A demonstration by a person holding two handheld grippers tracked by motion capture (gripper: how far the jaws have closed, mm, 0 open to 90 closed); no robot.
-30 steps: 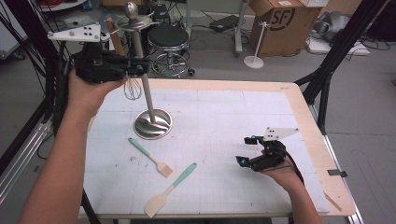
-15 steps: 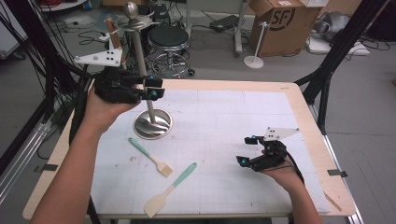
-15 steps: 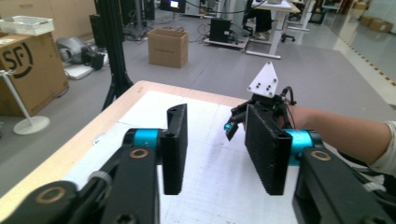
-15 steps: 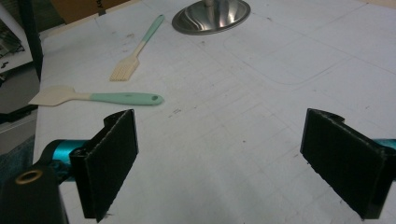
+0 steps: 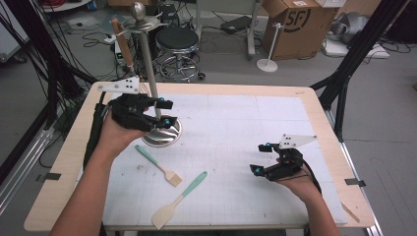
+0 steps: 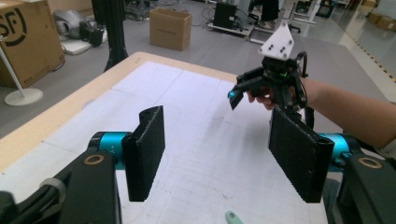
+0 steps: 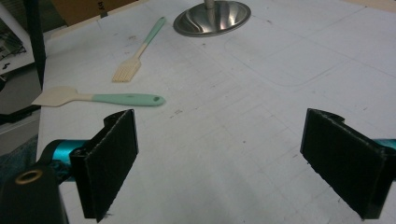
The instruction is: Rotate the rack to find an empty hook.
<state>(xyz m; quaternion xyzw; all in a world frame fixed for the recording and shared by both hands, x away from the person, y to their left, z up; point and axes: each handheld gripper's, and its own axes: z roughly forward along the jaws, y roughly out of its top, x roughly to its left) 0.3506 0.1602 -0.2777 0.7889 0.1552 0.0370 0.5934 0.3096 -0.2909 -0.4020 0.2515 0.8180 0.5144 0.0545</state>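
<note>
The left gripper [image 5: 164, 112] has come down since a second ago: then it was up beside the whisk hanging on the stand, now it sits low against the stand's pole, just above the round steel base [image 5: 162, 135]. Its jaws have just been opening, and in the left gripper view they stand apart with nothing between them [image 6: 215, 149]. The whisk that showed beside the pole in the earliest picture cannot be made out now. At the top of the stand [image 5: 147, 64], a wooden-handled utensil [image 5: 123, 44] hangs from the upper disc, as before.

The right gripper [image 5: 259, 158] has not moved; it rests on the worktop [image 5: 236, 123], well to the right of the stand's base, jaws wide and empty [image 7: 219, 154].

On the worktop in front of the base, the two green-handled tools lie where they did: the brush [image 5: 158, 165] nearer the base, the spatula [image 5: 178, 200] beyond it toward the worktop's near edge. They lie close together without touching.
</note>
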